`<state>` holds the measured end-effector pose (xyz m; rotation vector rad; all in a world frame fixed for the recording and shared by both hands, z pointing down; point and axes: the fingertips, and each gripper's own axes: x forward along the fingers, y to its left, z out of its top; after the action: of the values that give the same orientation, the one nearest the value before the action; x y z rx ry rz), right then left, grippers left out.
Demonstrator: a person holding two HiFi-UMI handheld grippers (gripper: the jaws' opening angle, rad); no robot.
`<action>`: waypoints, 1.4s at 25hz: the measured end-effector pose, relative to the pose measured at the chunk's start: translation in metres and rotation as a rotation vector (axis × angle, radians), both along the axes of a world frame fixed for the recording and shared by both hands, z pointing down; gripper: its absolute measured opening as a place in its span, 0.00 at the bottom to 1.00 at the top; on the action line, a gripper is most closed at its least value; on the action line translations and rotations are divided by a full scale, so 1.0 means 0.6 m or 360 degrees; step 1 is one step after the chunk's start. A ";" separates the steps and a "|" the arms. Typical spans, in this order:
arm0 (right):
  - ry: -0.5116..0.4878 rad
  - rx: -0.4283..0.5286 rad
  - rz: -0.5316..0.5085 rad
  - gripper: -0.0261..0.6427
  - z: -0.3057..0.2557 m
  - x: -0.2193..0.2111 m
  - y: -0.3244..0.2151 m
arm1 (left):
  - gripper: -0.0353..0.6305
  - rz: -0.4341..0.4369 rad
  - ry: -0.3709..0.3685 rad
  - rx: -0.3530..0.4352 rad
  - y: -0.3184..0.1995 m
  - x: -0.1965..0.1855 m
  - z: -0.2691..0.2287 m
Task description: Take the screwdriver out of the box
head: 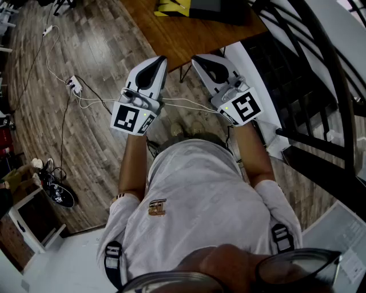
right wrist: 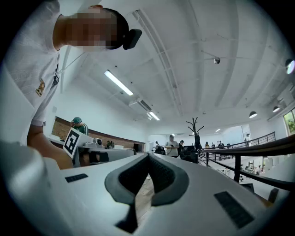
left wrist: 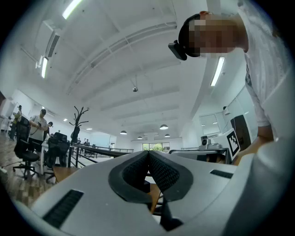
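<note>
No box or screwdriver shows in any view. The person holds both grippers side by side in front of the chest, pointing forward and slightly up. In the head view my left gripper [head: 163, 59] and right gripper [head: 194, 59] reach the near edge of a brown wooden table [head: 189, 31]. The left gripper view shows the left gripper [left wrist: 148, 152] with its black pads meeting at the tip and nothing between them. My right gripper [right wrist: 148, 156] looks the same in its own view, pads together and empty. Each gripper carries a cube with square markers [head: 130, 119].
A yellow-and-black object [head: 171, 7] lies at the table's far side. A black railing [head: 309, 91] runs along the right. A power strip [head: 74, 86] with white cables and a pair of shoes [head: 57, 191] lie on the wooden floor at left. People stand far off in the hall [right wrist: 171, 146].
</note>
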<state>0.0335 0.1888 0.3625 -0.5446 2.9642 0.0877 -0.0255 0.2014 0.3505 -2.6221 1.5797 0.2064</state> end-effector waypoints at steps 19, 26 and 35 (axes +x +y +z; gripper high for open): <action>-0.0032 -0.0001 0.0035 0.09 -0.013 -0.025 -0.008 | 0.08 -0.0012 -0.0026 0.0032 -0.001 -0.045 -0.013; -0.0036 0.0013 0.0071 0.09 -0.019 -0.057 -0.015 | 0.08 0.0016 -0.0026 0.0048 -0.010 -0.083 -0.016; 0.0002 0.0023 0.0125 0.09 -0.020 -0.106 -0.011 | 0.08 0.0058 -0.0001 0.0064 -0.012 -0.138 -0.016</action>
<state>-0.0301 0.1822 0.3507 -0.6589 2.9407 0.1169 -0.1082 0.1942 0.3408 -2.6220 1.5124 0.2369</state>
